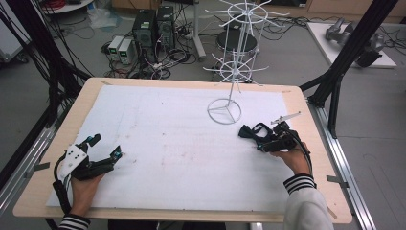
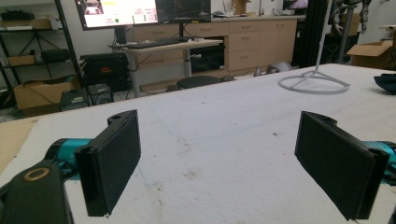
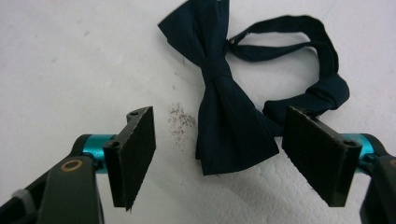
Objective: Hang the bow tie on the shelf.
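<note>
Navy bow tie [image 3: 224, 93]: flat on tabletop [image 1: 182, 139], right, ungrasped. Right gripper [image 3: 219, 154]: fingers wide, straddling it. Left gripper [image 2: 217, 163]: fingers wide, empty. White wire rack [image 1: 234, 62]: far, bare.

Left tongs [image 1: 105, 146]: black frame, flat black rectangular pads, teal cylinders behind pads, white plate on top, thick black cable trailing behind. Brass ring set in black arm below one pad. Right tongs [image 1: 261, 139]: same black pads, teal cylinders, brass ring. Behind both tongs: black-and-white striped cuffs; light grey sleeve [image 1: 306, 208] behind right tongs.
</note>
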`<state>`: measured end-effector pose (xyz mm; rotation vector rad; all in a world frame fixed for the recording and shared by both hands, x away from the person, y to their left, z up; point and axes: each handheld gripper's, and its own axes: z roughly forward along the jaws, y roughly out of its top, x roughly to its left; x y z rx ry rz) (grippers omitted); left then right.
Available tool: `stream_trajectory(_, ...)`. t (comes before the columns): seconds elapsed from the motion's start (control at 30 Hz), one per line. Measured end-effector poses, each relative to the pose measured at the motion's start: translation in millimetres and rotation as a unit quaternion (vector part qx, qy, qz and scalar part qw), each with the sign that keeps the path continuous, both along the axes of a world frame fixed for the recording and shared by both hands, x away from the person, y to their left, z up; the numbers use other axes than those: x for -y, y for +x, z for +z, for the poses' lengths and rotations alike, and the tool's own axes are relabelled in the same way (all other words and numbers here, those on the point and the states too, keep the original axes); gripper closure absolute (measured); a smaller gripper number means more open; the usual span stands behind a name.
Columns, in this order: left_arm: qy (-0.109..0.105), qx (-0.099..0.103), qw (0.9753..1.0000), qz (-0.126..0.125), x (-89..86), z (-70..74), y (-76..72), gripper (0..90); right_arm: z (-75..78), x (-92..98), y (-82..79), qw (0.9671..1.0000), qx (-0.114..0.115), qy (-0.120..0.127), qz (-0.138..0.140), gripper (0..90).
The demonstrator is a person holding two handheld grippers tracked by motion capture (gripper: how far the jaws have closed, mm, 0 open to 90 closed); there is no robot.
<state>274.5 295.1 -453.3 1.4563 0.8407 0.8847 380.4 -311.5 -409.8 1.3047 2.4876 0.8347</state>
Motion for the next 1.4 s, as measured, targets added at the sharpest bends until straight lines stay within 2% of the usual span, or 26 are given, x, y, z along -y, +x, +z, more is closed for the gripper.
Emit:
stream_trajectory(0.33,0.002,0.001,1.0000,-0.001,0.0,0.0,-0.3,14.8,-0.4,-0.7,1.3,0.9997,-0.005,-0.023,-0.003,45.7)
stream_trajectory(0.57,0.002,0.002,1.0000,0.000,0.1,-0.1,-0.4,14.8,-2.6,-1.6,3.2,0.9994,-0.007,-0.033,-0.002,46.4)
stream_trajectory(0.73,0.001,0.002,1.0000,0.000,0.1,-0.1,-0.4,14.8,-4.7,-3.0,4.8,0.9989,-0.009,-0.045,0.004,52.5)
stream_trajectory(0.93,0.001,0.003,1.0000,0.000,0.1,-0.1,-0.3,14.8,-3.5,-7.2,4.6,0.9977,0.003,-0.067,0.008,65.4)
stream_trajectory(1.0,0.001,0.003,1.0000,0.000,0.1,-0.1,-0.4,14.8,-3.8,-8.5,4.7,0.9971,0.003,-0.076,0.009,68.2)
stream_trajectory(1.03,0.001,0.003,1.0000,0.000,0.2,-0.2,-0.3,14.8,-4.7,-10.3,4.4,0.9965,-0.002,-0.083,0.008,72.6)
stream_trajectory(1.07,0.001,0.003,1.0000,0.000,0.2,-0.1,-0.5,14.8,-4.7,-10.3,4.4,0.9965,-0.002,-0.083,0.008,72.6)
stream_trajectory(1.17,0.001,0.003,1.0000,0.000,0.2,-0.1,-0.5,14.8,-5.1,-13.7,4.1,0.9949,0.000,-0.099,0.019,80.5)
stream_trajectory(1.3,0.001,0.004,1.0000,0.001,0.3,-0.3,-0.6,14.8,-4.9,-15.6,3.8,0.9950,-0.006,-0.098,0.017,85.4)
stream_trajectory(1.4,0.001,0.005,1.0000,0.001,0.3,-0.2,-0.6,14.8,-4.4,-16.1,3.3,0.9949,-0.004,-0.100,0.018,85.5)
